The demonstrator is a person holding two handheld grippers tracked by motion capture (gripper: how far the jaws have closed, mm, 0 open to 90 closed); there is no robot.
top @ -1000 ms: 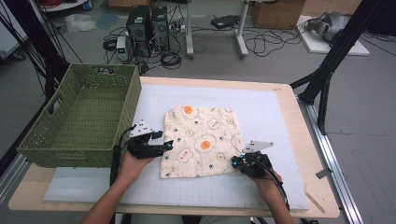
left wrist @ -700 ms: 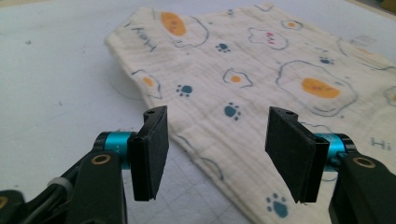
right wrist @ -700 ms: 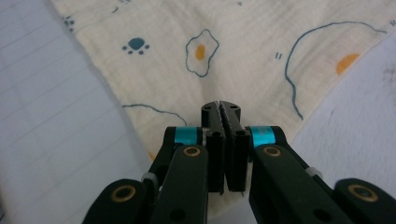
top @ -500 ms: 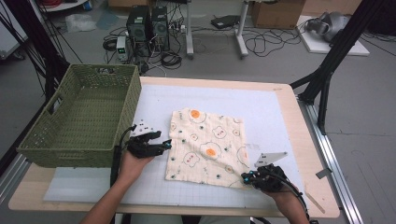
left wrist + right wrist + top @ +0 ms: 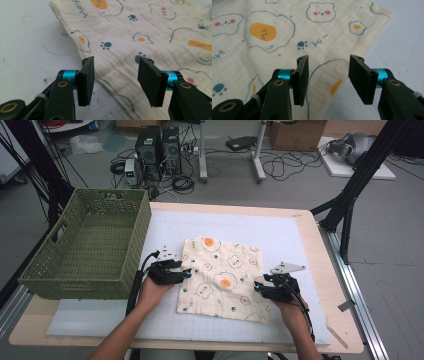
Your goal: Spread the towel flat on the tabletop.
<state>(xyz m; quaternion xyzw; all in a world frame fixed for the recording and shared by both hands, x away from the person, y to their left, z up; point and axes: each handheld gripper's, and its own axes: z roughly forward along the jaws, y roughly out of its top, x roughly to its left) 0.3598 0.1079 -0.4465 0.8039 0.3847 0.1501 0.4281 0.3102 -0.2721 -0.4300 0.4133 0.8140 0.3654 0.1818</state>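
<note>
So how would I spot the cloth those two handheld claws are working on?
Find the white mat covering the wooden table. Right of the green woven basket, lying flat on the mat, is the cloth: cream, printed with fried eggs, bear faces and blue paw prints.

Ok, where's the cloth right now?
In the high view the cloth lies flat on the white mat near the table's middle, right of the green basket, with the left gripper at its left edge and the right gripper at its right.

Even, bright overhead light, soft shadows; high view slightly soft; gripper views sharp, far edges blurred
</note>
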